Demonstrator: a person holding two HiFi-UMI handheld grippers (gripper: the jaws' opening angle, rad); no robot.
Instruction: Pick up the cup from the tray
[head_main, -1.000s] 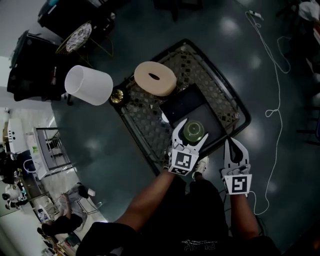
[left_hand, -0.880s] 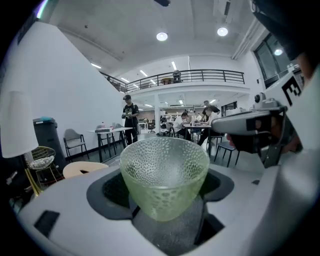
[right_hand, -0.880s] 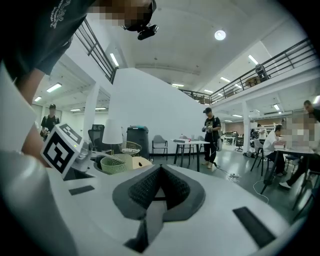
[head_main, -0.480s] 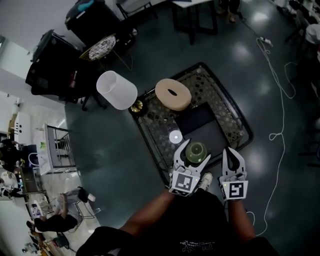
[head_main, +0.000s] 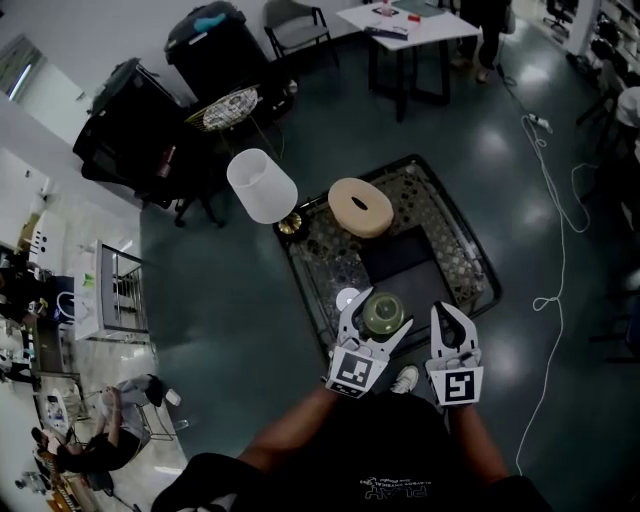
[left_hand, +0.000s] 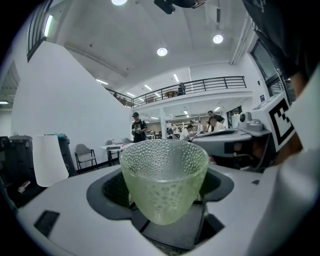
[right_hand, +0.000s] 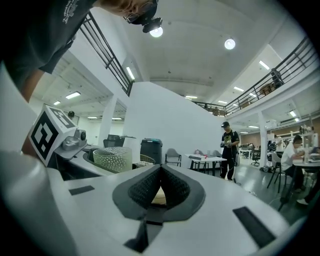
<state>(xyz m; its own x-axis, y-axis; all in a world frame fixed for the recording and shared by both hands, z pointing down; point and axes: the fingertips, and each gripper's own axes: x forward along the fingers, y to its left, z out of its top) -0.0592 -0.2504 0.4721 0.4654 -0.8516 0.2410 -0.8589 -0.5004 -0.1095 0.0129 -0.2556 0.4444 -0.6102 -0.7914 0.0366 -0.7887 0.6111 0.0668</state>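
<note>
A green dimpled glass cup (head_main: 381, 313) is held upright between the jaws of my left gripper (head_main: 379, 318), which is shut on it. In the left gripper view the cup (left_hand: 164, 175) fills the space between the jaws and hangs in the air. It is above the near edge of the dark wire-rimmed table (head_main: 484, 262), just short of the black tray (head_main: 405, 255). My right gripper (head_main: 449, 320) is beside it on the right, shut with nothing in it (right_hand: 160, 172). The right gripper view shows the cup (right_hand: 112, 159) at its left.
A beige ring-shaped object (head_main: 360, 206) lies at the table's far end. A white cylinder (head_main: 262, 185) and a small brass piece (head_main: 290, 224) stand beside it. A small white disc (head_main: 347, 298) is next to the cup. A cable (head_main: 560, 230) runs across the floor on the right.
The cup in my left gripper has come off the black tray and drawn back toward the near table edge. The right gripper has moved closer to the left one. The head view has widened.
</note>
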